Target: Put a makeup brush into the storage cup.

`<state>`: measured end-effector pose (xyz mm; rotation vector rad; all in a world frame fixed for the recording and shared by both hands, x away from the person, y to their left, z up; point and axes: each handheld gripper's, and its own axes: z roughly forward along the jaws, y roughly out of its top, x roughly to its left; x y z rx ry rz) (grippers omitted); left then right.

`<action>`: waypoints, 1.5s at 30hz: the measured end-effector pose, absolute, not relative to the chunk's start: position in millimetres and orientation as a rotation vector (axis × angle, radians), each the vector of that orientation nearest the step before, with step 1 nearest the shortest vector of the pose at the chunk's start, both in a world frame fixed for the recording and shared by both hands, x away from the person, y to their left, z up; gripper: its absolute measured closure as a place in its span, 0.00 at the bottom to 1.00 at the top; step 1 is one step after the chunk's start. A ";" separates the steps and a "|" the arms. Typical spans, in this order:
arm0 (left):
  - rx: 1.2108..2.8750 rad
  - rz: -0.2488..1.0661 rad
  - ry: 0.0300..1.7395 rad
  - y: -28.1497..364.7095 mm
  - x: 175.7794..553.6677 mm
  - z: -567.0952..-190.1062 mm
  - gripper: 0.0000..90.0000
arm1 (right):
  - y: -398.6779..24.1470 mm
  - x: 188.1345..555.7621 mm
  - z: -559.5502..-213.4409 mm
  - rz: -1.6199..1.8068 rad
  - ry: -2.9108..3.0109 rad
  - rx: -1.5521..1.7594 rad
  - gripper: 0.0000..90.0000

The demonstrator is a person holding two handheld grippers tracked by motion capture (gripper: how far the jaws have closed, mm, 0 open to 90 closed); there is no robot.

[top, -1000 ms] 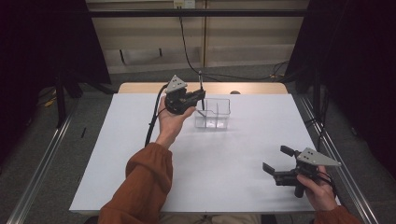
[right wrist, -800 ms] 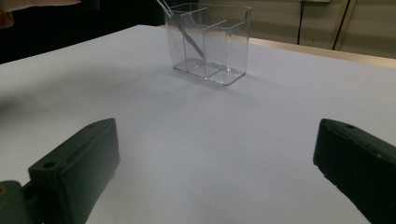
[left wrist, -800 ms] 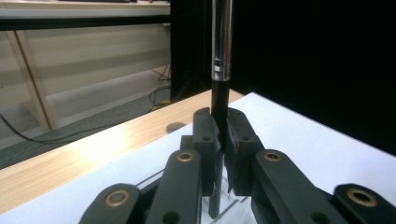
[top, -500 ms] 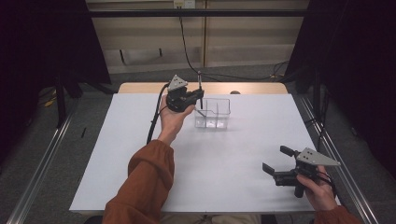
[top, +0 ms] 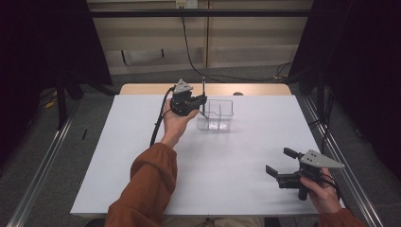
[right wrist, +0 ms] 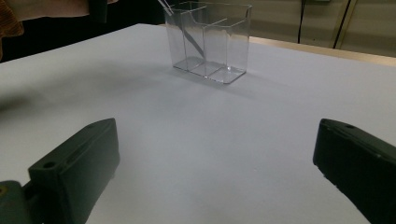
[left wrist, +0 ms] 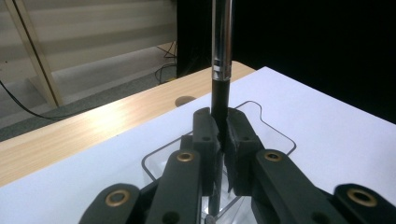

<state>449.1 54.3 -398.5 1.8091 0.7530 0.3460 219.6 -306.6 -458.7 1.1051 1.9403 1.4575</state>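
My left gripper (top: 200, 101) is held above the far middle of the white table, shut on a thin pen (top: 204, 86). The pen has a black lower barrel and a silver upper part (left wrist: 221, 56) and stands nearly upright between the gripper's pads (left wrist: 205, 135). Its lower end (right wrist: 189, 35) dips into the left end compartment of a clear plastic holder (top: 218, 115), seen close below the jaws (left wrist: 276, 136). My right gripper (top: 278, 161) rests low near the front right of the table, open with nothing between its jaws (right wrist: 219, 158), facing the holder (right wrist: 212, 42).
A white sheet (top: 227, 156) covers the table, with a wooden strip (top: 255, 89) along the far edge. The left forearm in an orange sleeve (top: 149, 184) reaches across the middle. Metal rails (top: 338, 156) run along both sides of the table.
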 end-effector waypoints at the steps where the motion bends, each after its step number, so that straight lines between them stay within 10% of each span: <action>1: 1.807 0.345 0.756 53.9 449.2 -399.3 0.94 | -306.4 219.5 -458.6 1.460 1.939 1.107 0.00; 31: 1.864 0.307 0.792 57.3 451.1 -414.6 0.93 | -306.7 220.0 -458.8 1.460 1.943 1.102 0.00; 45: 1.827 0.310 0.804 59.1 453.3 -414.8 0.42 | -306.0 220.3 -459.0 1.464 1.942 1.107 0.00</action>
